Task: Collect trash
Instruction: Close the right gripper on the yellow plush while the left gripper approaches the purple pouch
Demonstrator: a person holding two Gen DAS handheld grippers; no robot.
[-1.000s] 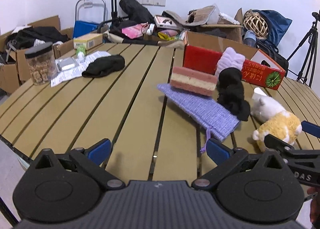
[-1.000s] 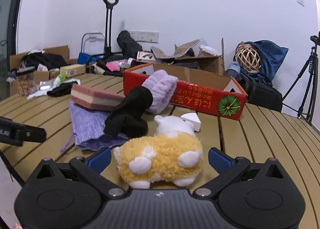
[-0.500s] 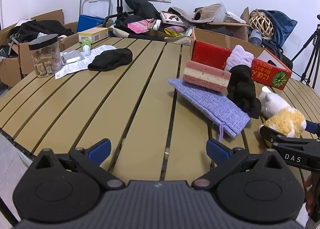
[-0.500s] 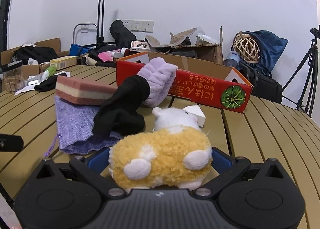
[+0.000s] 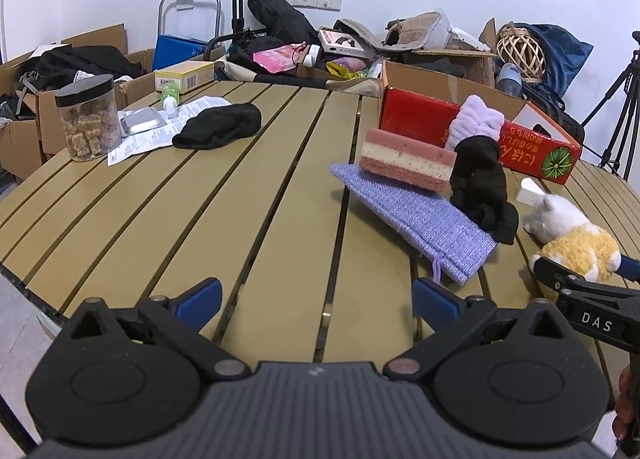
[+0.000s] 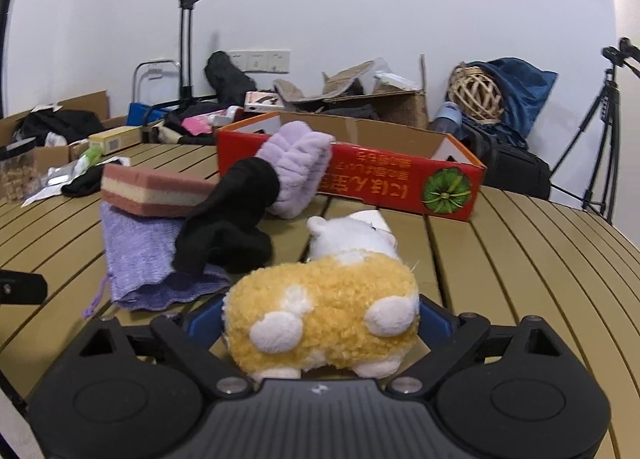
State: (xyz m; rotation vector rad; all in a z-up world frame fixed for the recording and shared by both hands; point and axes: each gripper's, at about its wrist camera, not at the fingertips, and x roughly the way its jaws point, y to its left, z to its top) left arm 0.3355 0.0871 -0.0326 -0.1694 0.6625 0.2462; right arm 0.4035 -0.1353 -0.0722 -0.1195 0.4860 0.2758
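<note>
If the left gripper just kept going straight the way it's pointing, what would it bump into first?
Probably the bare slatted table: nothing lies between its open fingers. The purple pouch sits off to the right.

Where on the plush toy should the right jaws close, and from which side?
Across the plush toy's yellow rump, coming from behind along the table, as the right gripper now sits. Its rear faces the camera, its white head points away, and the body is rounder and wider than the head. The jaws have just been closing with the toy between them.
</note>
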